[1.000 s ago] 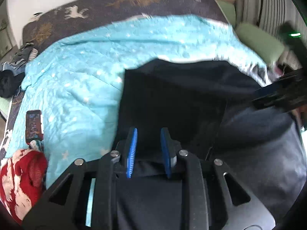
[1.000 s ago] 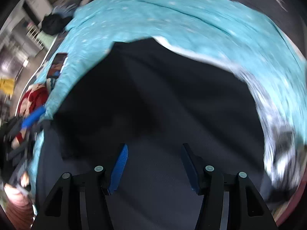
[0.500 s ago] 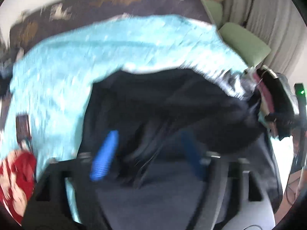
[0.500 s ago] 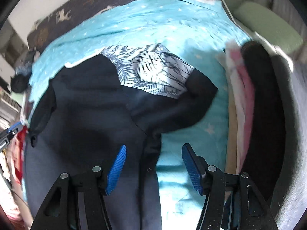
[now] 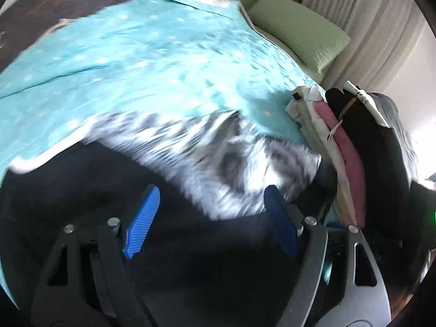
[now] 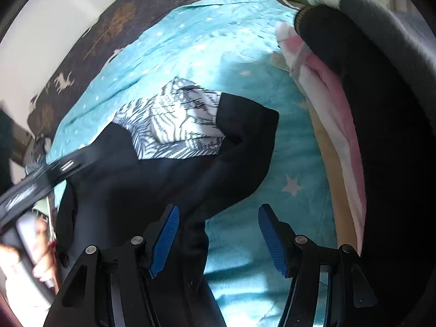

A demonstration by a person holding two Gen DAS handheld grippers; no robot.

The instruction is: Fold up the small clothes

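left wrist view: my left tongs [image 5: 209, 220] stand wide, blue pads apart, nothing pinched; the jaws have just been opening, and the black garment [image 5: 114, 190] lies under and between them, not gripped. ahead of the pads, a black-and-white patterned patch [image 5: 218, 150], blurred here, so i cannot tell if it is lining or a separate piece. beyond: turquoise star-print quilt [image 5: 136, 68] on the bed; to the right, a stack of folded clothes [image 5: 351, 150], pink and black layers showing; a green cushion [image 5: 299, 27] behind. right wrist view: my right tongs [image 6: 218, 234] sit partly open, holding nothing; a black fold runs up from beside the left pad, bare quilt lies before the right pad. the garment spreads up and to the left of these tongs, its long axis slanting from lower left to a blunt black corner [image 6: 256, 125] at upper right, patterned patch just left of it. the other tool [image 6: 41, 177] and a hand [image 6: 35, 256] show at the left edge. judgement: the right tongs look nearer that corner, the likely next pickup.
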